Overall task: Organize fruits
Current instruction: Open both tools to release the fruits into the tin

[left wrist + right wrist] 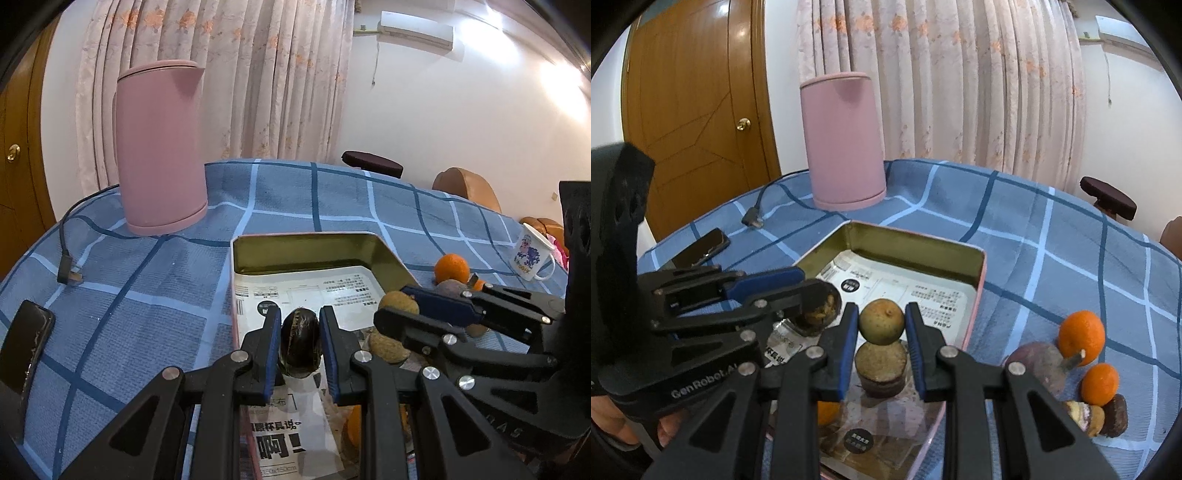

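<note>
Inside the tin tray on the bench, the left tongs gripped a dark fruit – the right tongs stood open around a brown fruit, fingers apart from it.

My left gripper says "GenRobot.AI" in white. The paper in the tin has Chinese words (too blurry to read).

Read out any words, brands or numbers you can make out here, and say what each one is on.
"GenRobot.AI": white lettering on the left tool's body.
"150x150cm": paper liner in the tin tray.
Large Chinese headline and small columns on the liner: not reliably readable.
Lettering on the white mug: too blurred.
</note>
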Demonstrator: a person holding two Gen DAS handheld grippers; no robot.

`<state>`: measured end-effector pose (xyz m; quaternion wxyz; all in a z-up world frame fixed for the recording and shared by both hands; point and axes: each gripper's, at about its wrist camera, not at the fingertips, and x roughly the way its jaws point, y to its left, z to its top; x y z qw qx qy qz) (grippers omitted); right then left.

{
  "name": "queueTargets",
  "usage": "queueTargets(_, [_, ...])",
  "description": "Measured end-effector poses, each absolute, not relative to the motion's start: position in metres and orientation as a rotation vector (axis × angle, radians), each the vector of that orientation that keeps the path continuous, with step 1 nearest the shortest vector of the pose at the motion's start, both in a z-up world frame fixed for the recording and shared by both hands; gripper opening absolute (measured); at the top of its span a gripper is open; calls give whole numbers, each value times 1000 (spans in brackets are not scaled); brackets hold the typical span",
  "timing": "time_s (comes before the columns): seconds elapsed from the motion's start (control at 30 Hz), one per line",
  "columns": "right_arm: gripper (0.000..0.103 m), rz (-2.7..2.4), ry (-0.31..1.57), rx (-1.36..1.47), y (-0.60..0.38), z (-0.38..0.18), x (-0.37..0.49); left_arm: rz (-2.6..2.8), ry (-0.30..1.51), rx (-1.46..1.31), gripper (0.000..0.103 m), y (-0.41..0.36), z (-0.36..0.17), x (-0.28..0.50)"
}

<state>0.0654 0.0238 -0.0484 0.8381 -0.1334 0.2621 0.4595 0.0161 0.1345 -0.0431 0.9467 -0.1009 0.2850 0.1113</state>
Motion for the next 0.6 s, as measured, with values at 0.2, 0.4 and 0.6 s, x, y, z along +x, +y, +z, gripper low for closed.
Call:
queueTargets(0.2, [29, 990, 589, -303, 29, -56, 66, 243, 601, -197, 23, 135, -45, 19])
queueTargets(0.4, [61, 986, 558, -273, 12, -50, 62, 266, 603, -194, 37, 132, -43, 17])
queueTargets(0.6, [65, 895, 523, -203, -50, -35, 76, 238, 540, -186, 63, 107, -28, 12])
